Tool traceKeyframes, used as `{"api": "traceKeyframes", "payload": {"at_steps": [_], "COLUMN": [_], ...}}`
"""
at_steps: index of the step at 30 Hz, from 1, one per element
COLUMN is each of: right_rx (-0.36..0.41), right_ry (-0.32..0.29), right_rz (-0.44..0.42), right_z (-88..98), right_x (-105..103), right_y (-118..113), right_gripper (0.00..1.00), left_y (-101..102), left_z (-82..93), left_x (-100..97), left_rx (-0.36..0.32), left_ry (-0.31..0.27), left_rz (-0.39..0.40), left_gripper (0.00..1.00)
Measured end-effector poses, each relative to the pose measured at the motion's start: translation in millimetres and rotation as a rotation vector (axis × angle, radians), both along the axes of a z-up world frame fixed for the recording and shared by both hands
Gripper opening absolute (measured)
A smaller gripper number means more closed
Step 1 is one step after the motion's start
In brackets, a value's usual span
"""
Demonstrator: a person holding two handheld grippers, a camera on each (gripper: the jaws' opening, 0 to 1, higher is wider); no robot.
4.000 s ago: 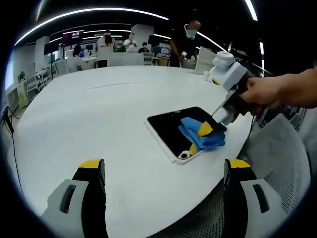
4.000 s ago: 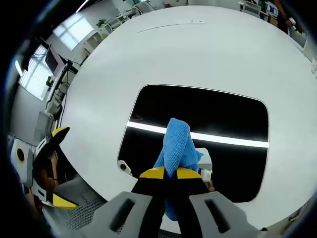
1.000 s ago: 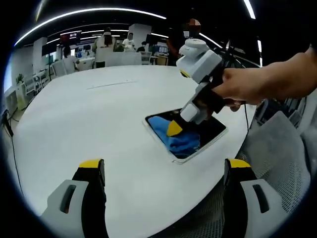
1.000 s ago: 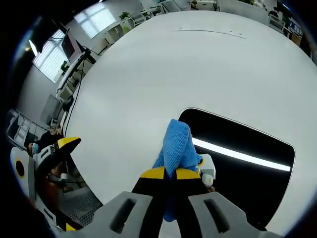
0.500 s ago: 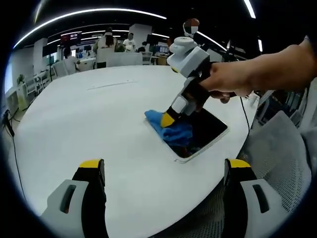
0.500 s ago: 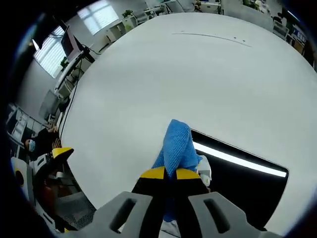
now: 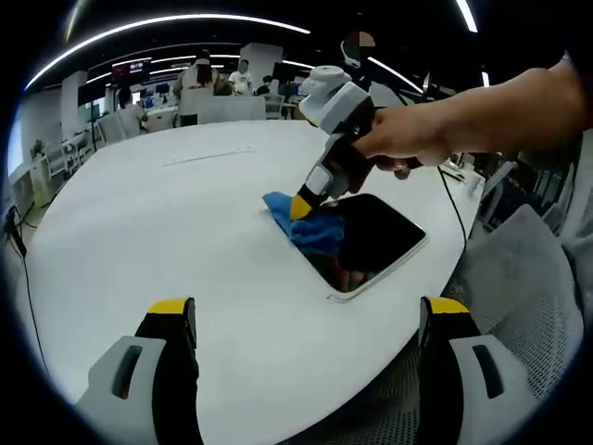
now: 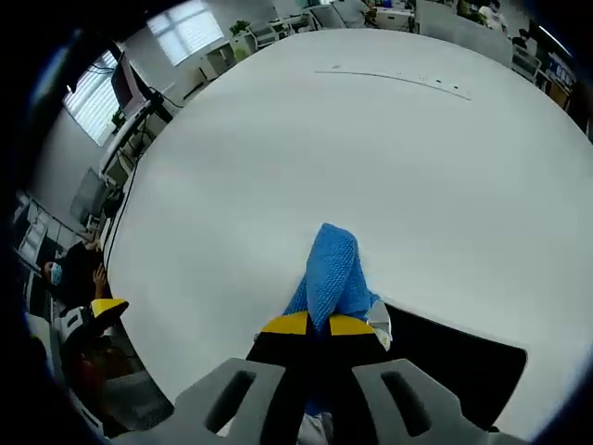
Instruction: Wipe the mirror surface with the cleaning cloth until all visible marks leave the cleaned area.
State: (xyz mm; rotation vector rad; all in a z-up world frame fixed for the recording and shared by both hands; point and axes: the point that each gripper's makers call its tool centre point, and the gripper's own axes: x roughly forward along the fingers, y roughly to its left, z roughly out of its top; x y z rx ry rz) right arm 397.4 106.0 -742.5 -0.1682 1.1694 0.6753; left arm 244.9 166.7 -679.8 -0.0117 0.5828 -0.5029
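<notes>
A dark rectangular mirror [image 7: 371, 236] with a white rim lies on the white table [image 7: 167, 232] near its right edge. My right gripper [image 7: 301, 209], held by a hand, is shut on a blue cleaning cloth [image 7: 306, 227] and presses it on the mirror's far left corner, part of the cloth lapping onto the table. In the right gripper view the cloth [image 8: 329, 269] rises from the shut gripper [image 8: 315, 324], with the mirror [image 8: 454, 366] at the lower right. My left gripper [image 7: 306, 320] stands open above the table's near part, apart from the mirror.
A grey mesh chair [image 7: 528, 278] stands by the table's right edge. Desks, monitors and several people [image 7: 199, 79] fill the office behind. A faint seam line [image 8: 398, 76] crosses the far table.
The right gripper has dragged the cloth across the mirror toward its far left corner, partly off onto the table. More bare mirror shows to the right. The left gripper has stayed still.
</notes>
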Motion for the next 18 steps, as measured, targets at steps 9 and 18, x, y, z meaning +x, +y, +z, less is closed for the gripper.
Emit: {"api": "traceKeyframes", "payload": {"at_steps": [9,18], "right_rx": [-0.003,0.000], "right_ry": [-0.013,-0.013], "right_rz": [0.012,0.021], "right_z": [1.8,4.0], "right_x": [10.4,8.6], "right_y": [2.2,-4.4], "right_gripper": [0.00,0.00], "left_y": [0.3,1.8], "left_z": [-1.0,-1.3], "left_x": [-0.1,0.3], "left_rx": [0.002,0.002], "left_ry": [0.003,0.002], "left_rz": [0.001,0.005], "left_gripper": [0.99,0.99]}}
